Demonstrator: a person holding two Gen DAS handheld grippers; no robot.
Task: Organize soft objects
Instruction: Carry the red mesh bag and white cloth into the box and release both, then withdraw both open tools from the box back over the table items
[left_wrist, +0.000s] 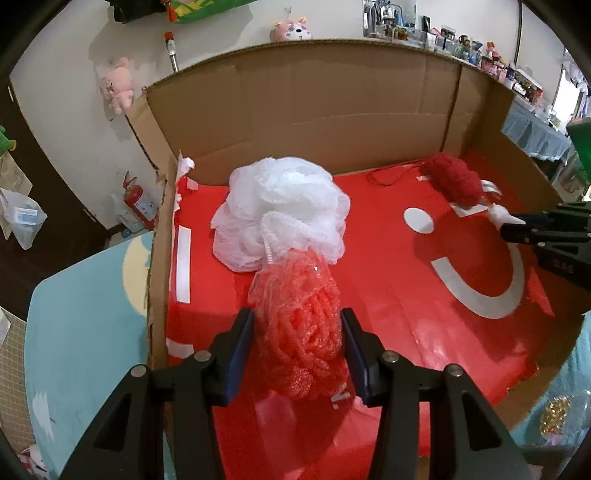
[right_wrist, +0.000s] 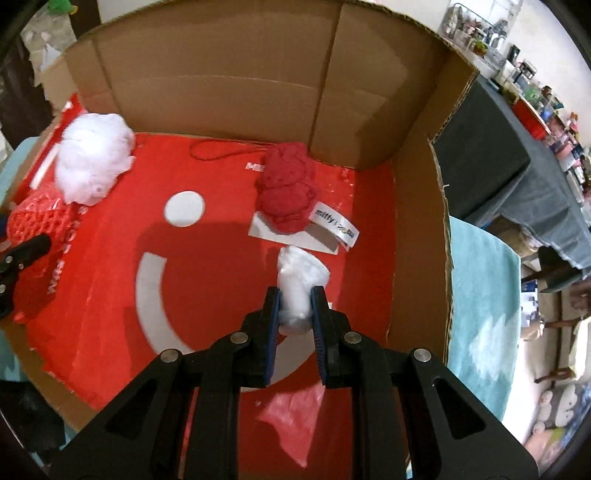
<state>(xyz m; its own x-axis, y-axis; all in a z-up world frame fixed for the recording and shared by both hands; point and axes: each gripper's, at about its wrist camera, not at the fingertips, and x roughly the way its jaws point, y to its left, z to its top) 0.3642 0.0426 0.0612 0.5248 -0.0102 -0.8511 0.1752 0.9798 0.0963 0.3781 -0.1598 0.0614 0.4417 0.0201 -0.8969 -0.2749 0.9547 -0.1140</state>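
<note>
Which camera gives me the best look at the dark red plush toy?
The right wrist view: the dark red plush toy lies in clear sight, with its label readable. The left wrist view catches it only small and distorted near the far right edge.

Left wrist cam is riding behind the left gripper (left_wrist: 297, 325), looking steeply down along its fingers into the cardboard box (left_wrist: 314, 107) from the near-left side, close in. Right wrist cam is doing the same behind the right gripper (right_wrist: 293, 301), sitting toward the box's right wall. Both are facing the back wall and sharing the red box floor (right_wrist: 229, 258), the white mesh puff (left_wrist: 280, 206), the red plush (right_wrist: 286, 192), and each is catching the other gripper at its frame edge.
</note>
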